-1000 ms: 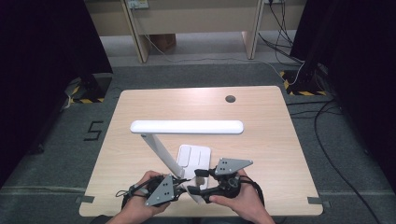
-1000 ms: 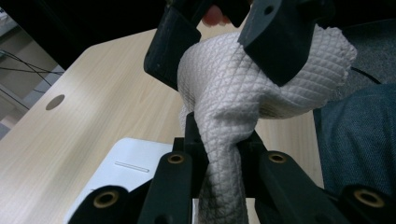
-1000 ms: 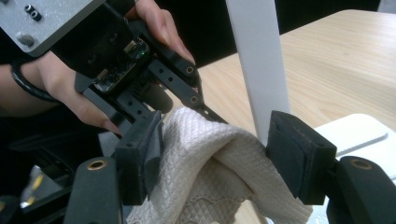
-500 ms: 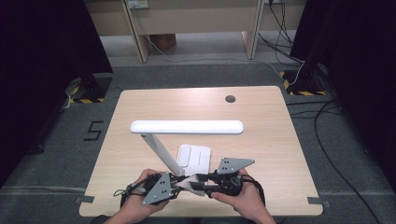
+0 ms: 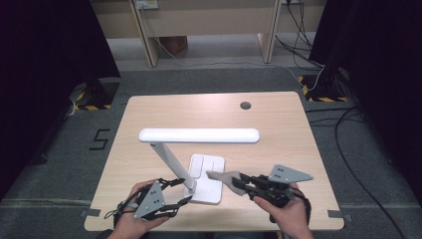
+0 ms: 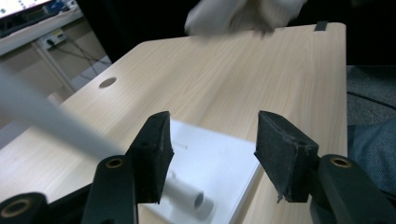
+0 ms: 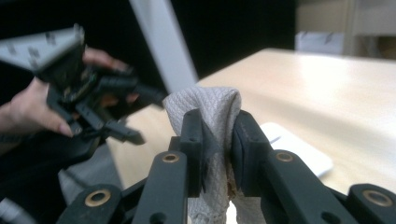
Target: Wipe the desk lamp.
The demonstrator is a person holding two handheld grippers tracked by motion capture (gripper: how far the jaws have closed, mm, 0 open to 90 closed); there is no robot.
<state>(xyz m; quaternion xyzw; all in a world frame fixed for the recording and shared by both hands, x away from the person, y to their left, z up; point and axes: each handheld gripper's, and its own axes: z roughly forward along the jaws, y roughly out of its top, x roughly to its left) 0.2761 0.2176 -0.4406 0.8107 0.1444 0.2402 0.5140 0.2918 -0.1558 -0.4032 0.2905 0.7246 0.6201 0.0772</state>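
Light wood table, frame centre, carried white desk lamp. Cloth passed over: right gripper, lower right, jaws just closed, clenched on it; left gripper, lower left, just released, empty. Wiping lamp judged next.

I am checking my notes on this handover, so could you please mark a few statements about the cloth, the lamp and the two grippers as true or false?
1. The right gripper has its jaws closed on the cloth. True.
2. The left gripper grips the lamp arm. False: its jaws have just been opening and stand apart with nothing pressed between them, above the lamp base.
3. The lamp stands on the table with its long head level. True.
4. The cloth lies flat on the table. False: in the high view it hangs from the right gripper above the lamp base.
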